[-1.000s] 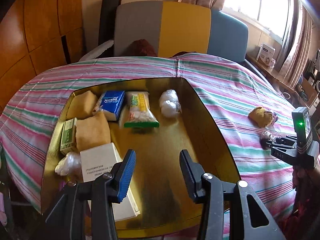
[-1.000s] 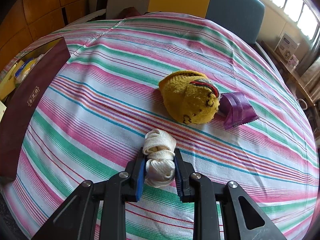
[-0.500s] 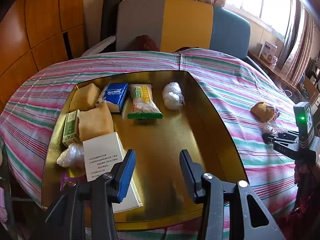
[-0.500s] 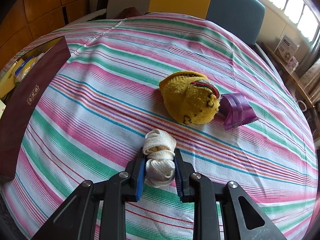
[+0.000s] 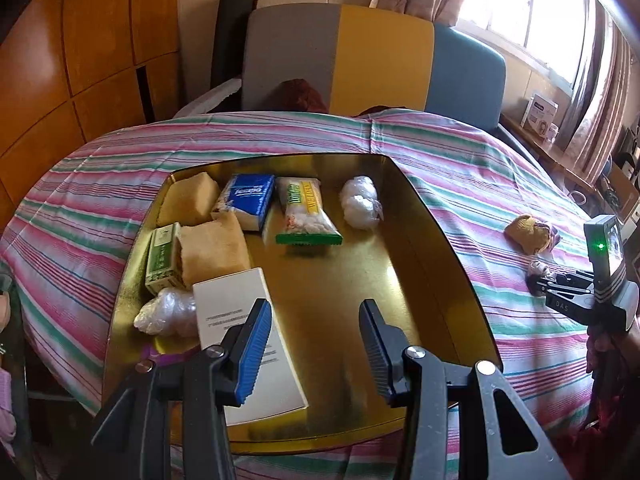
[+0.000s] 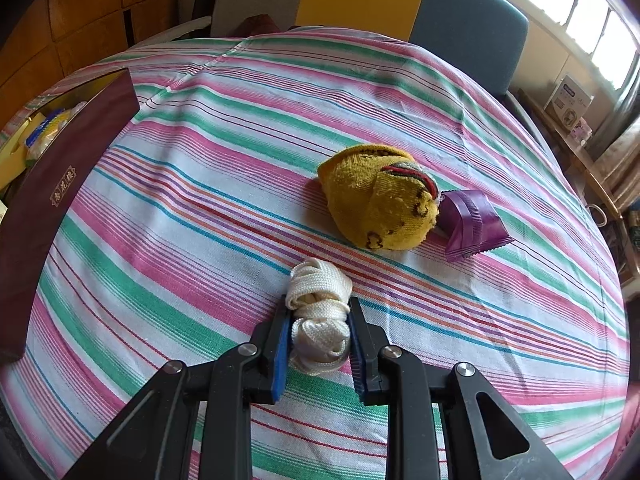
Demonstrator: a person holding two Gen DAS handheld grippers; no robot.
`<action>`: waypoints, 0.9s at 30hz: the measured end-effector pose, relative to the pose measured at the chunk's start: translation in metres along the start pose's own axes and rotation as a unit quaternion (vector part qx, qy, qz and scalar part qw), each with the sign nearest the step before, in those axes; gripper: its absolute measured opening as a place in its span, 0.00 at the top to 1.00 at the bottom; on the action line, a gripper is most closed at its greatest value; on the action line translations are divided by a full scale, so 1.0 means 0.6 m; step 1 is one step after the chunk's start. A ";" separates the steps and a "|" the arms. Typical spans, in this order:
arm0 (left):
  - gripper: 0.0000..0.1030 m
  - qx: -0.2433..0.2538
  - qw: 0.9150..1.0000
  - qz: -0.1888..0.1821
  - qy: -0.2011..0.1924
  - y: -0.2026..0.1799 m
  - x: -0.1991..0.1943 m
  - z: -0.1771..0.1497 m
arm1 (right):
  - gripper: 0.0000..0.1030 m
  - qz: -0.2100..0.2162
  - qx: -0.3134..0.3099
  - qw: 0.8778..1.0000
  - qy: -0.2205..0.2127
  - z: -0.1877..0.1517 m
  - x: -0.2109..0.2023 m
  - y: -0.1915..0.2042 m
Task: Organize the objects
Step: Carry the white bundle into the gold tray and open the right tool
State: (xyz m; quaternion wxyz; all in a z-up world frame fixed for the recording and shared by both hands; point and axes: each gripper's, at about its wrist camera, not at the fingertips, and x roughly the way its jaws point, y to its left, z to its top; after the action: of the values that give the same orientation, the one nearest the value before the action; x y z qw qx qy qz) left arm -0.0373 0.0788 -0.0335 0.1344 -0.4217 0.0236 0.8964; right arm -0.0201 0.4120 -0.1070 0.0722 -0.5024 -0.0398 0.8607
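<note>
Step in hand: pickup; right gripper (image 6: 318,340) fingers clamp white rope bundle (image 6: 318,312), lower centre on striped surface (image 6: 180,240); left gripper (image 5: 316,344) fingers apart, empty, over gold box (image 5: 432,240); next: lift, carry w/o snagging.

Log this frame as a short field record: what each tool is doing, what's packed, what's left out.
left tool: open, empty, above the gold box
right tool: shut on white rope bundle, on the striped cloth
in box: blue tissue pack, snack packet, white booklet
left out: yellow knit item, purple packet
</note>
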 end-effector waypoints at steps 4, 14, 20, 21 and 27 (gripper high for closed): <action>0.56 -0.006 1.000 0.002 -0.005 0.019 -0.009 -0.001 | 0.76 -0.007 0.028 0.999 0.022 0.009 -0.005 -0.001; 0.56 -0.074 0.996 0.049 -0.020 0.142 -0.028 0.003 | 0.76 0.111 0.035 0.992 -0.056 0.093 -0.138 0.118; 0.56 -0.102 0.992 0.068 -0.019 0.191 -0.031 -0.009 | 0.76 0.189 -0.034 0.979 -0.066 0.143 -0.154 0.310; 0.56 -0.103 0.992 0.067 -0.017 0.192 -0.030 -0.010 | 0.76 0.192 -0.040 0.979 -0.059 0.143 -0.146 0.338; 0.56 -0.102 0.993 0.059 -0.002 0.193 -0.015 -0.016 | 0.76 0.219 -0.035 0.975 0.013 0.167 -0.042 0.453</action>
State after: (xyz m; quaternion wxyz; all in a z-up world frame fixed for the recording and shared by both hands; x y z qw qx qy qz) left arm -0.0546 -0.0363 -0.0411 0.0379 -0.4292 -0.0436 0.9013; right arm -0.1182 0.1398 -0.0742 -0.1352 -0.5127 0.0421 0.8468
